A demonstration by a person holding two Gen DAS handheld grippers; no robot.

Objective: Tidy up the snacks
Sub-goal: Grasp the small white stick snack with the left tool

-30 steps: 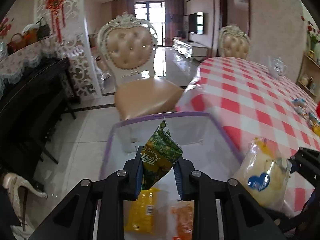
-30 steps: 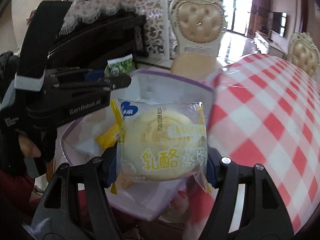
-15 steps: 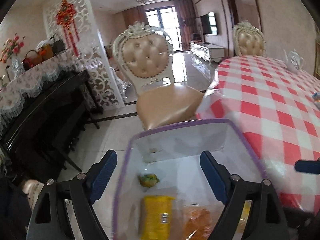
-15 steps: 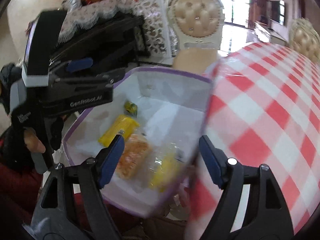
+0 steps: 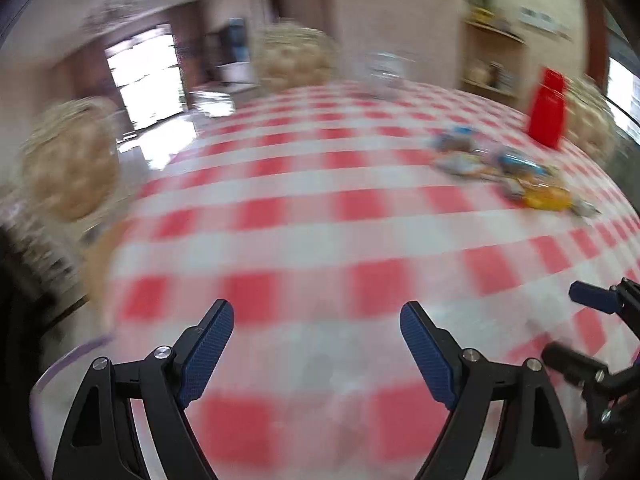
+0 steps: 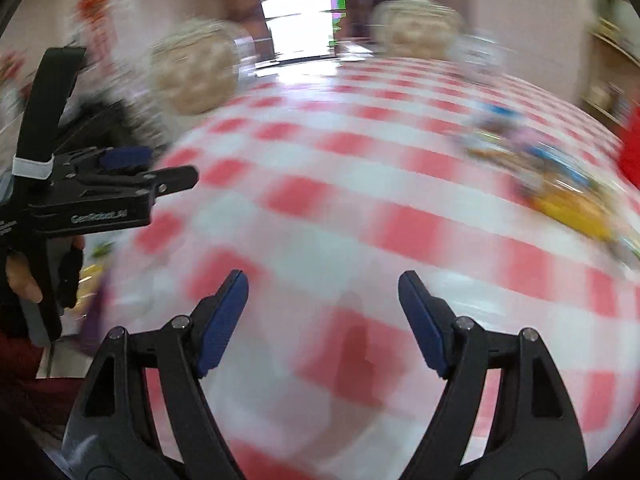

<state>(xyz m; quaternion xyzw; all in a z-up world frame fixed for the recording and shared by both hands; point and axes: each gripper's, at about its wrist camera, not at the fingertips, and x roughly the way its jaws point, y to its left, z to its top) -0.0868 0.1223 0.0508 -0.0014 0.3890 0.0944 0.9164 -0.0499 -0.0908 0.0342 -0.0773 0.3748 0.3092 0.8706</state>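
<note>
Both views are blurred by motion. My left gripper (image 5: pixel 316 320) is open and empty over the red-and-white checked tablecloth (image 5: pixel 320 208). My right gripper (image 6: pixel 322 288) is open and empty over the same cloth (image 6: pixel 360 184). A pile of wrapped snacks (image 5: pixel 504 168) lies far right on the table; it also shows in the right wrist view (image 6: pixel 560 184). The purple-rimmed bag's edge (image 5: pixel 76 352) shows at the lower left. The left gripper (image 6: pixel 120 184) appears at the left of the right wrist view, the right gripper (image 5: pixel 596 320) at the right of the left wrist view.
A red container (image 5: pixel 548 108) stands behind the snack pile. Cream padded chairs (image 5: pixel 68 160) stand beyond the table's left and far edges. A shelf unit (image 5: pixel 496 60) is against the far right wall.
A second ago the left gripper held a green packet and the right a cake packet over the bag. Both dropped them into the bag, opened, and swung right towards the table.
</note>
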